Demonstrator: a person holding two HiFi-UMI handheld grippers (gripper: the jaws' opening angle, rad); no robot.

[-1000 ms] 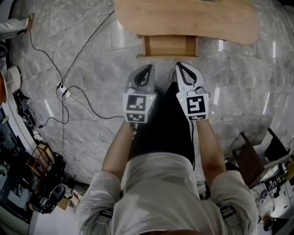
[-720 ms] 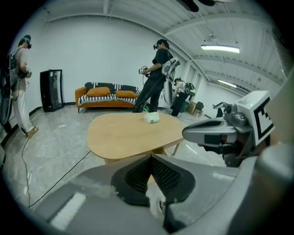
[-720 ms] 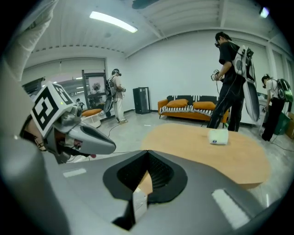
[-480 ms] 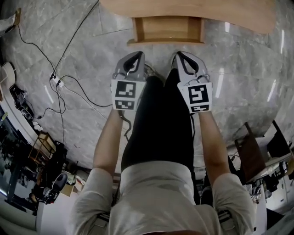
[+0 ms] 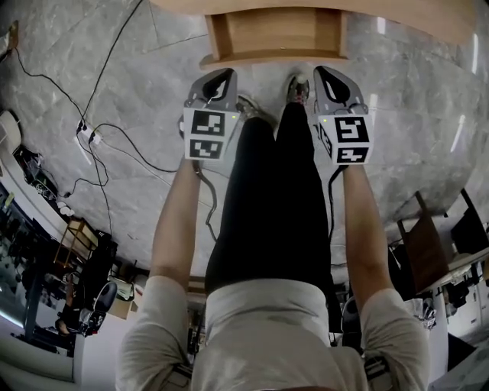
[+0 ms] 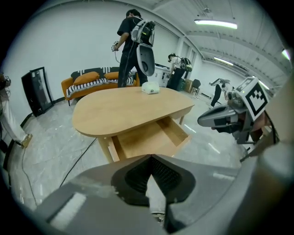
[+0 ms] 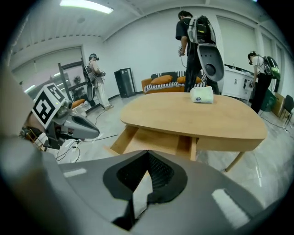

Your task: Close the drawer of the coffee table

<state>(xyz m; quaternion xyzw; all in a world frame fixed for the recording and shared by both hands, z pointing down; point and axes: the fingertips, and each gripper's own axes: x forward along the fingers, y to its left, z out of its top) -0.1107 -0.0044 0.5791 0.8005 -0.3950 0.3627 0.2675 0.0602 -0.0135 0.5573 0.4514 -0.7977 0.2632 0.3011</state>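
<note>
The wooden coffee table runs along the top edge of the head view, and its drawer stands pulled out towards me, empty. My left gripper is shut with nothing in it, just short of the drawer's front left corner. My right gripper is also shut and empty, just short of the front right corner. In the left gripper view the shut jaws point at the open drawer. The right gripper view has its shut jaws below the drawer.
A small white object lies on the tabletop. Black cables and a power strip trail over the marble floor at left. My legs and shoes stand between the grippers. A dark chair is at right. Other people stand beyond the table by an orange sofa.
Both grippers have sunk and come nearer to the drawer's front. The table and drawer have slid towards the top of the head view. Both jaws stay shut.
</note>
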